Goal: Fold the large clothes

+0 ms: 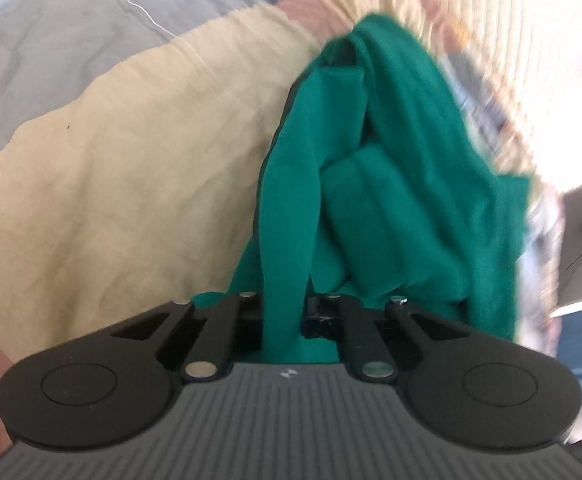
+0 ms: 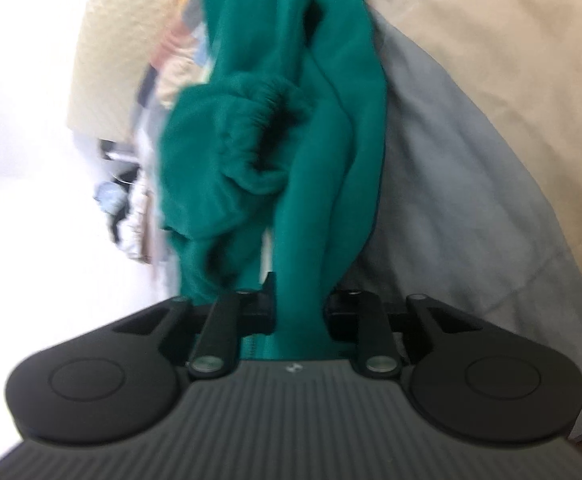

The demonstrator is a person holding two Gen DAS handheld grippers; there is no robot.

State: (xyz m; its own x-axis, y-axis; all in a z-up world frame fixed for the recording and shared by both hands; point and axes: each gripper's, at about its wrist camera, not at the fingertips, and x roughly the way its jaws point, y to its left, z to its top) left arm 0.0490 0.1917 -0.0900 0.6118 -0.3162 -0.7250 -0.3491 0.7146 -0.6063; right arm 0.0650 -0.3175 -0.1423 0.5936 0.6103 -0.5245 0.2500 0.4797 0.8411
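In the left wrist view, the left gripper (image 1: 285,320) has its jaws drawn close together, and a strip of the green garment (image 1: 387,168) is pinched between them; the cloth goes up from the jaws and spreads into a bunched, twisted mass that hangs in front of the camera, a little to the right of the middle; several thick folds lie one over another there. Behind the garment, on the left, there is a pale yellow blanket (image 1: 123,168), wrinkled, and further up a grey blanket (image 1: 71,36) with a thin white seam; a reddish-brown patch shows at the lower left corner, but it is too blurred to tell what it is. The right side of this view is very bright and smeared, so the things there cannot be told.

In the right wrist view, the right gripper (image 2: 301,312) has narrow jaws too, and they clamp another part of the same green garment (image 2: 291,128); the cloth rises from the jaws as a thick band; to the left of the band a gathered elastic edge curls into a loop. To the right of the garment lies a grey-blue blanket (image 2: 451,200), and above it a beige blanket (image 2: 491,40); the left side is washed out by light, with some blurred coloured things near the garment.
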